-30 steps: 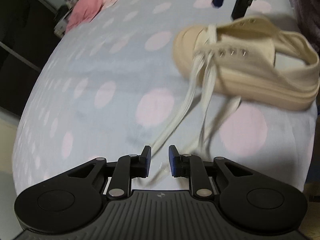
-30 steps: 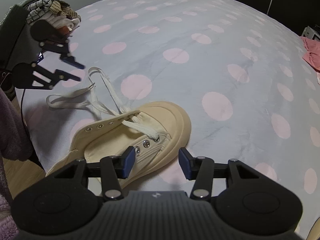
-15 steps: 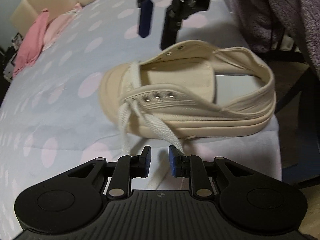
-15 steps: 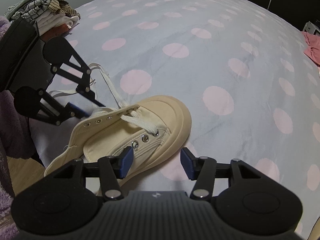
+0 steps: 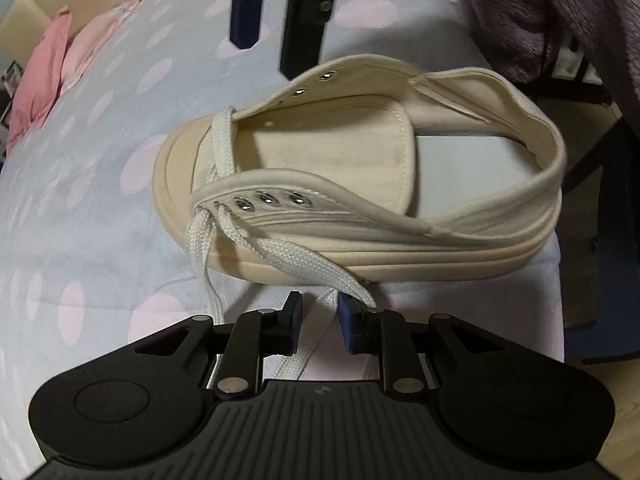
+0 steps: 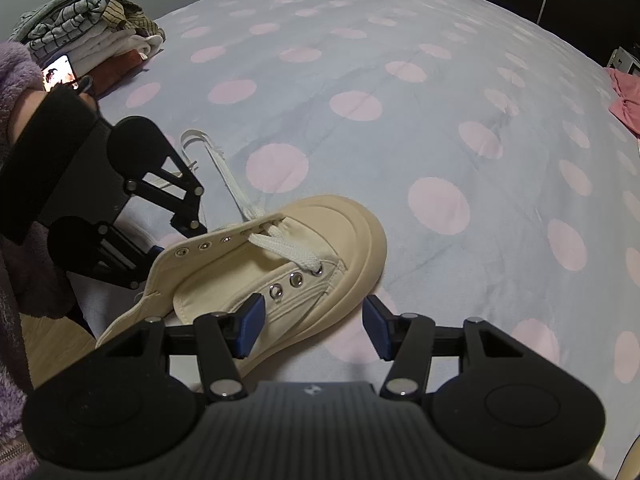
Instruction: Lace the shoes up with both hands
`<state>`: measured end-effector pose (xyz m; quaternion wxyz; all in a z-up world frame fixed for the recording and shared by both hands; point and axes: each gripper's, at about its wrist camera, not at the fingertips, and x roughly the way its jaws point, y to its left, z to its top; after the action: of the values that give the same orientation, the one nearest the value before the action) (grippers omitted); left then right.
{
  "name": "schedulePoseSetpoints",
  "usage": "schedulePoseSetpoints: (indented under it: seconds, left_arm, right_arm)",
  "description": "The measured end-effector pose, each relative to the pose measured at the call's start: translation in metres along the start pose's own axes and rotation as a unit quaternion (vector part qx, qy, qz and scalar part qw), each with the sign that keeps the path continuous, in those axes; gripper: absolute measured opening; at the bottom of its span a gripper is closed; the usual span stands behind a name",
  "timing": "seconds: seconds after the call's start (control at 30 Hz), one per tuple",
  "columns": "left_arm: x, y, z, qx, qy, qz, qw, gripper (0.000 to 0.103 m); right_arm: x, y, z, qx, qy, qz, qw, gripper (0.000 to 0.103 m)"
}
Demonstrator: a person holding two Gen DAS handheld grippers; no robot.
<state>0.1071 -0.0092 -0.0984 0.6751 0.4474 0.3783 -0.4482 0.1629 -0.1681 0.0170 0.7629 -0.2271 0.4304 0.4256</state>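
Note:
A cream canvas shoe (image 5: 360, 184) lies on the spotted bedspread, toe to the left in the left wrist view; it also shows in the right wrist view (image 6: 256, 276). A white lace (image 5: 288, 256) is threaded through the front eyelets only. Both loose ends hang over the near sole. My left gripper (image 5: 318, 322) is open right at the sole, with a lace strand lying between its fingers. My right gripper (image 6: 312, 326) is open wide at the shoe's far side; it also shows in the left wrist view (image 5: 276, 44).
The bedspread (image 6: 400, 100) is pale blue with pink dots. A pile of folded clothes (image 6: 88, 44) and a phone (image 6: 60, 72) lie at its far left corner. Pink cloth (image 5: 44, 84) lies at the far side. A purple fleece sleeve (image 5: 540, 12) hangs close by the heel.
My left gripper has swung in from the open bedspread to the shoe's side and come close to the sole. The right gripper has edged a little nearer the shoe. Both stay open.

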Motion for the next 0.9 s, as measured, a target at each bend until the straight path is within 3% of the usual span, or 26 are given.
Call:
schedulePoseSetpoints:
  seconds: [0.2,0.5,0.57,0.77,0.9]
  left_arm:
    - [-0.003,0.009,0.000,-0.062,0.005,0.013,0.9980,0.002]
    - [-0.035,0.023,0.000,-0.152,-0.021,0.075,0.9852,0.002]
    - [-0.049,0.028,0.001,-0.165,-0.035,0.084,0.9820,0.002]
    - [-0.082,0.025,0.025,-0.187,-0.086,0.095,0.9740,0.002]
    - [-0.091,0.023,0.039,-0.172,-0.097,0.095,0.9758,0.002]
  right_arm:
    - [-0.006,0.005,0.001,-0.007,-0.009,0.008,1.000,0.058]
    - [-0.009,0.014,0.009,-0.006,-0.019,0.042,0.999,0.054]
    - [-0.007,0.018,0.010,-0.011,-0.017,0.048,0.999,0.045]
    - [-0.002,0.021,0.012,-0.016,-0.010,0.045,0.999,0.032]
    - [0.000,0.019,0.011,-0.014,-0.008,0.049,0.999,0.021]
